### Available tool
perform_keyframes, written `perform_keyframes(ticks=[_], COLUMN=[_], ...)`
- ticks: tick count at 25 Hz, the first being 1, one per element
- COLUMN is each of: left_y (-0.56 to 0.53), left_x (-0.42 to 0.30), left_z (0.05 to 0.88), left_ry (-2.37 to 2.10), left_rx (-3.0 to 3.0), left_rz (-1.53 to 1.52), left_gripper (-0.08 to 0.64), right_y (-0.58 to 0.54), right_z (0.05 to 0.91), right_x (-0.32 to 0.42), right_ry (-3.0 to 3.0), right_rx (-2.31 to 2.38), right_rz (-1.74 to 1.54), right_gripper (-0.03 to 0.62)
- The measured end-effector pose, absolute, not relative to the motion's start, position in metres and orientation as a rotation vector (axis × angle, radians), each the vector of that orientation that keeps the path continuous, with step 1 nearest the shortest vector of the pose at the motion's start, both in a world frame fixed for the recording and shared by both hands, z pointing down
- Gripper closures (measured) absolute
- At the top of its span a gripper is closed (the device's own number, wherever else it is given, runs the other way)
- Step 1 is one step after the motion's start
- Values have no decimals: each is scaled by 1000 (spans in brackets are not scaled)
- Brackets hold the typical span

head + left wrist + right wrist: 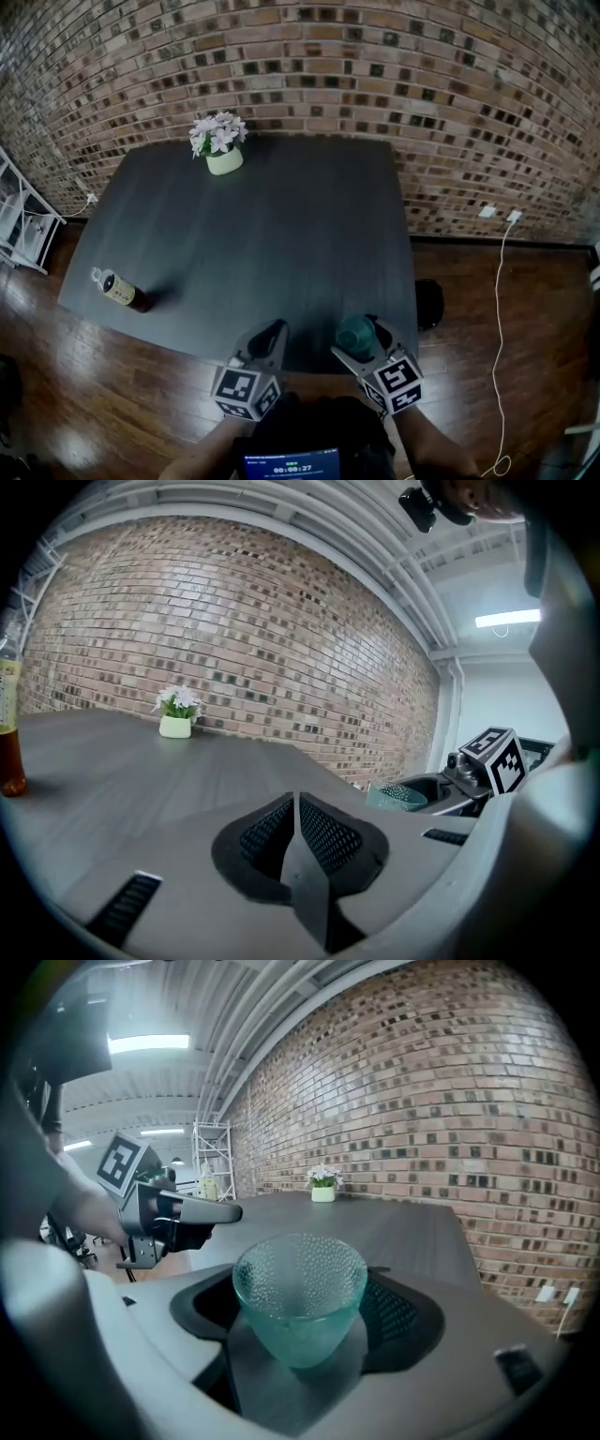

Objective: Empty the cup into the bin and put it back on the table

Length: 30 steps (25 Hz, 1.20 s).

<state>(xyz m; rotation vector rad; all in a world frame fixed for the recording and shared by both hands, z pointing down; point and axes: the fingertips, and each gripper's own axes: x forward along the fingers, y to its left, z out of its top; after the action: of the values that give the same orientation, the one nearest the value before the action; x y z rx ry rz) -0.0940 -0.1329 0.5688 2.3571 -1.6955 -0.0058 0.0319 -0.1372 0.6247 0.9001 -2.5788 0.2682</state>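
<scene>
A teal dimpled glass cup stands upright between the jaws of my right gripper, which is shut on it; nothing shows inside the cup. In the head view the cup and right gripper hover at the front right edge of the dark table. My left gripper is beside it at the front edge, a short gap to the left. Its pads meet with nothing between them. From the left gripper view the cup shows to the right.
A white pot of flowers stands at the table's far side and a bottle at its left front corner. A dark round thing sits on the wooden floor right of the table. A white shelf stands far left and a cable trails right.
</scene>
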Motion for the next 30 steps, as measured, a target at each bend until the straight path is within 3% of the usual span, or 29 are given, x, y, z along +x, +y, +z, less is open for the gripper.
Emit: perform_keyframes(ticks=[26,28,30], left_y=[-145,-144,-142], left_x=[-89,-90,-91], left_z=[567,567,565], left_ry=[-1696,-1696,-1697], left_rx=[2357,2355,2353], left_rz=[-32,-19,-6], left_gripper=[546,546,545], right_y=[-136,-137,-136], right_z=[633,627,623], right_x=[26,26,27], right_ry=[-2608,-2623,-2625], right_rx=[819,829,824], right_rz=[198,197,197], right_gripper=[192,152,152])
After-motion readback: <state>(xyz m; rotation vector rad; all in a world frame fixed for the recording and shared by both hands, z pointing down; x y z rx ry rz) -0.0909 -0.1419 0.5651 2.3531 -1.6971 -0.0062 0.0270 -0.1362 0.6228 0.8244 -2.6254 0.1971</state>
